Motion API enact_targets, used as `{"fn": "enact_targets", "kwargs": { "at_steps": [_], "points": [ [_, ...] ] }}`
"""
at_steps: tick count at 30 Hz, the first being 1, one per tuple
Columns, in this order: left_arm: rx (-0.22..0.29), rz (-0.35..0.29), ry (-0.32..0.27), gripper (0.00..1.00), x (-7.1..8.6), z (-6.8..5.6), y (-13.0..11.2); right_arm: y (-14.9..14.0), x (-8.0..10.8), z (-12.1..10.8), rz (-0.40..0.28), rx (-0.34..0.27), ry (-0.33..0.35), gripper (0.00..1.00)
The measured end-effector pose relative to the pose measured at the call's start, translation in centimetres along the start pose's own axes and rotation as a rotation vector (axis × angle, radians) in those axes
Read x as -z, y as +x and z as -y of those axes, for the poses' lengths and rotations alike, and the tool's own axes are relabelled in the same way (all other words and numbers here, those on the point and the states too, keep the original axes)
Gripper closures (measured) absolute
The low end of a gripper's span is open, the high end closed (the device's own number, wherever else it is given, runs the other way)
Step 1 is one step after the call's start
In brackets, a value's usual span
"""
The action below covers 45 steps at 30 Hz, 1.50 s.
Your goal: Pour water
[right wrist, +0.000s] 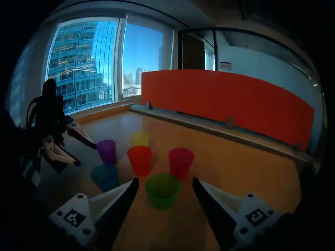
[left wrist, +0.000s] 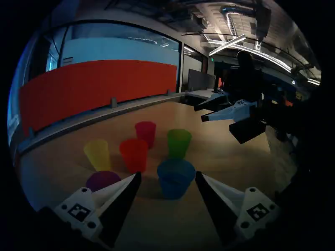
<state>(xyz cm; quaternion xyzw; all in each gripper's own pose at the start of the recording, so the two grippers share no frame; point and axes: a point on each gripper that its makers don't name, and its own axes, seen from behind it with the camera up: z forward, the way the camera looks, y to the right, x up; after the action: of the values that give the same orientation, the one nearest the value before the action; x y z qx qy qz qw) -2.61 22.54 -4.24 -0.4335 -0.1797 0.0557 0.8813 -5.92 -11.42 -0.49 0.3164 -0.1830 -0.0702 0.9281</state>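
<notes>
hovering over the worktop, the left gripper has its fingers spread wide, the blue cup standing just ahead of the gap, untouched. opposite, the right gripper is splayed the same, lined up on the green cup. looks like each is squaring up for a grab: one cup to tip, one to receive. which cup holds water, i can't tell.

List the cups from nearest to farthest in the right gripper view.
green cup → blue cup → purple cup → yellow cup. The red cup and pink cup stand about level, between blue and purple, so their order is left out.
</notes>
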Motion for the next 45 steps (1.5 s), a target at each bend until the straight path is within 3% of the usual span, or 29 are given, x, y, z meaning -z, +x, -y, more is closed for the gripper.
{"fn": "enact_targets", "kwargs": {
  "at_steps": [8, 17, 41, 45],
  "points": [
    [-0.022, 0.069, -0.013, 0.04, -1.8, -0.8, -2.3, -1.3, -1.0, 0.3, 0.031, 0.013, 0.003, 0.01],
    [-0.033, 0.112, -0.037, 0.04, -3.3, -1.5, -3.4, -2.3, -1.7, 0.3, 0.052, 0.020, 0.006, 0.01],
    [-0.058, 0.172, -0.074, 0.04, -6.6, -2.2, -3.5, -3.4, -2.8, 0.0, 0.088, 0.025, 0.007, 0.01],
    [-0.081, 0.173, -0.076, 0.04, -7.0, -2.3, -3.4, -3.4, -2.8, -0.1, 0.088, 0.025, 0.005, 0.01]
  ]
}}
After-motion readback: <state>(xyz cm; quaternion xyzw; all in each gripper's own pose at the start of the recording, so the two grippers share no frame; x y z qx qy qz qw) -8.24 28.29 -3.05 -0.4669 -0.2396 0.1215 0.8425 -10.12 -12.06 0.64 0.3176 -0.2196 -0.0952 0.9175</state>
